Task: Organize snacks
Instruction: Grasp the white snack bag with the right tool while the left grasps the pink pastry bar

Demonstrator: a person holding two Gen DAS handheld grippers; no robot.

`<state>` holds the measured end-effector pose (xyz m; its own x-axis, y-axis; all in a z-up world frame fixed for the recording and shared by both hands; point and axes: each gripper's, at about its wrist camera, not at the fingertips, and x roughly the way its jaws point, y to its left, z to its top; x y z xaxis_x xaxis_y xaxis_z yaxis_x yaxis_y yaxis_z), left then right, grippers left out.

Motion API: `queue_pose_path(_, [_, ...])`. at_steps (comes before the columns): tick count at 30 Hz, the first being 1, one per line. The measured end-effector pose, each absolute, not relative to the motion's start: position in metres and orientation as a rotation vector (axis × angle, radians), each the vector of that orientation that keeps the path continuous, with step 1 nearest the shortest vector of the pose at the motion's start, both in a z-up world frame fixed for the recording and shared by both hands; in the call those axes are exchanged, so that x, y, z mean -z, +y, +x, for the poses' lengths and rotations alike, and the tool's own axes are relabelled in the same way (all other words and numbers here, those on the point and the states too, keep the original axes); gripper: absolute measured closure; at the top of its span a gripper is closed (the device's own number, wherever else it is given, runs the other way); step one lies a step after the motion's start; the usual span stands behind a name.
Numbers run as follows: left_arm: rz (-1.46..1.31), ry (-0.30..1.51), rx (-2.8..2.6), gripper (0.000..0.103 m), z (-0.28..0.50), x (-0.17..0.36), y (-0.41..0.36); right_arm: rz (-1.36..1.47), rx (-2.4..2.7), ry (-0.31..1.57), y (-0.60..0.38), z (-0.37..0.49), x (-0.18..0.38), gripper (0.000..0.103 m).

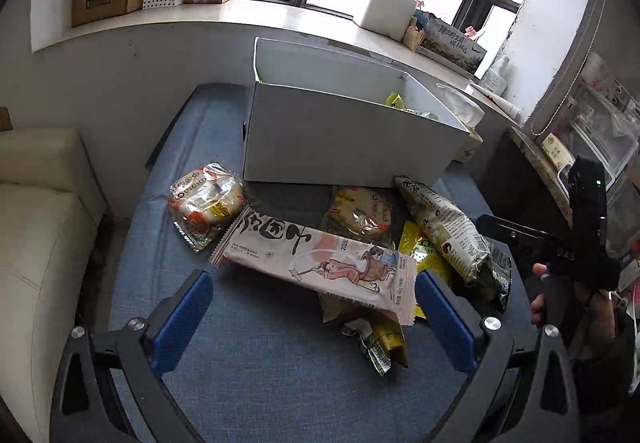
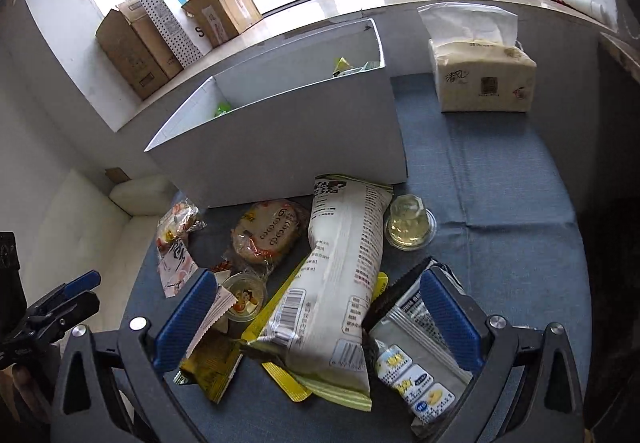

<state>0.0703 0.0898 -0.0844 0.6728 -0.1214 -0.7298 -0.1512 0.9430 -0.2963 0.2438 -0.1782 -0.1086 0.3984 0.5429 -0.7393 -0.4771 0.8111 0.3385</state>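
Left gripper (image 1: 314, 317): jaws spread wide, nothing between the blue pads, hovering over the blue cloth (image 1: 260, 383). Just ahead of it lies the long pink illustrated bar (image 1: 316, 263); its long axis runs from far-left to near-right across my view, so it sits roughly crosswise to the jaw gap, with its near-right crimped end just beside the right-hand pad. I judge a descent here would pinch it along its length, not across the narrow width; the wrist would need turning, or the grab taken at the near end. Right gripper (image 2: 314, 317): jaws also wide apart and empty, straddling the pile. Between its fingers lies the tall white-and-green bag (image 2: 344, 283), long axis pointing nearly straight away toward the box, so the pads already face its two long sides. Grey sachet (image 2: 416, 367) touches the right-hand pad; brown-yellow packet (image 2: 212, 363) lies under the left-hand one. My judgement: the right hand is better placed for its bag than the left for the bar. Further out: round cake pack (image 2: 266, 237), jelly cup (image 2: 410, 223), second jelly cup (image 2: 244, 297), and a second round pack (image 1: 206, 205). Beyond these the white box (image 2: 288, 139), open-topped, a few packets already showing inside. Tissue pack (image 2: 482, 77) right of it. Most snacks remain outside the box.
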Motion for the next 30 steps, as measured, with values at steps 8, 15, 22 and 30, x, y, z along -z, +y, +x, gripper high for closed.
queue_pose_path(8, [-0.383, 0.877, -0.023, 0.0, 0.068, 0.099, 0.086, -0.037, -0.632, 1.121, -0.138, 0.285, 0.141, 0.0])
queue_pose_path(15, [-0.445, 0.925, -0.007, 0.0, 0.077, 0.117, 0.087, -0.056, -0.6, 1.171, -0.135, 0.294, 0.161, 0.052])
queue_pose_path(22, [-0.555, 0.973, -0.018, 0.0, 0.095, 0.134, 0.093, 0.059, -0.642, 1.094, -0.164, 0.276, 0.139, 0.064])
queue_pose_path(30, [-0.694, 1.047, -0.187, 0.0, 0.133, 0.144, 0.088, 0.124, -0.665, 0.977, -0.197, 0.245, 0.105, 0.064])
